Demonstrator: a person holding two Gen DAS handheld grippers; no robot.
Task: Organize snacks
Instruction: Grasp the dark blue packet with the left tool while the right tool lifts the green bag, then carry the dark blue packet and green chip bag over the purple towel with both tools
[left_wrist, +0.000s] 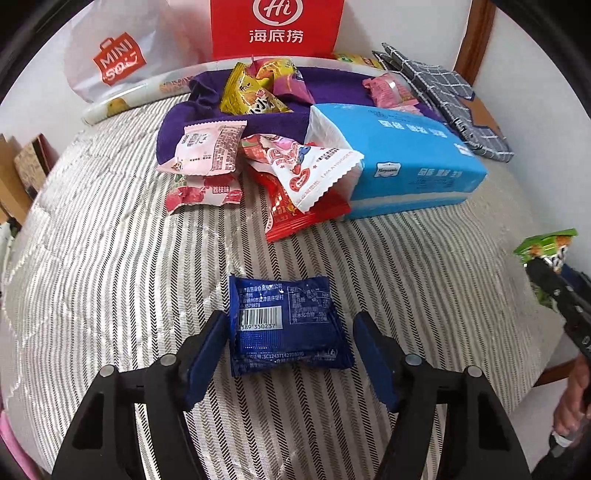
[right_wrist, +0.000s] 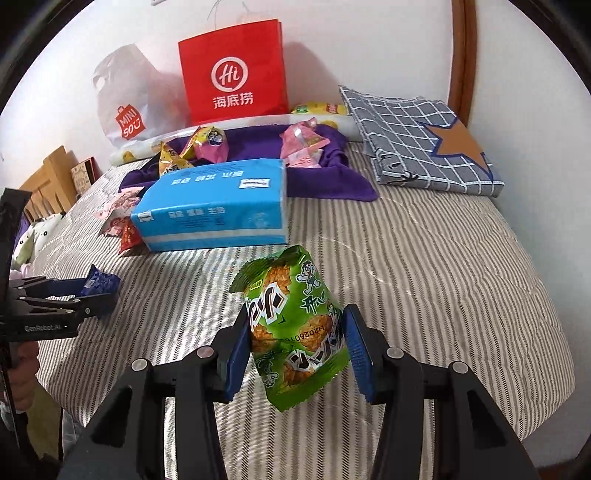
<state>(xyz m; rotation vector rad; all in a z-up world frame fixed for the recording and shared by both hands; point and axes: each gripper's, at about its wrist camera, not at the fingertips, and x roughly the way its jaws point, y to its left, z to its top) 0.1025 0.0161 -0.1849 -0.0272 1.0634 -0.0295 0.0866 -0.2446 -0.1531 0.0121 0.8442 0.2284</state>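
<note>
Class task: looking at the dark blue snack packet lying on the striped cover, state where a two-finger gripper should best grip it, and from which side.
Probably grip the dark blue packet across its two long side edges, coming from above. It lies flat with its barcode face up, and the left gripper already straddles it. The crimped end seals would likely bend.

both wrist cameras look steeply down along their fingers, close over the striped bed (left_wrist: 110, 258); both views share the blue tissue pack (right_wrist: 214, 206).
</note>
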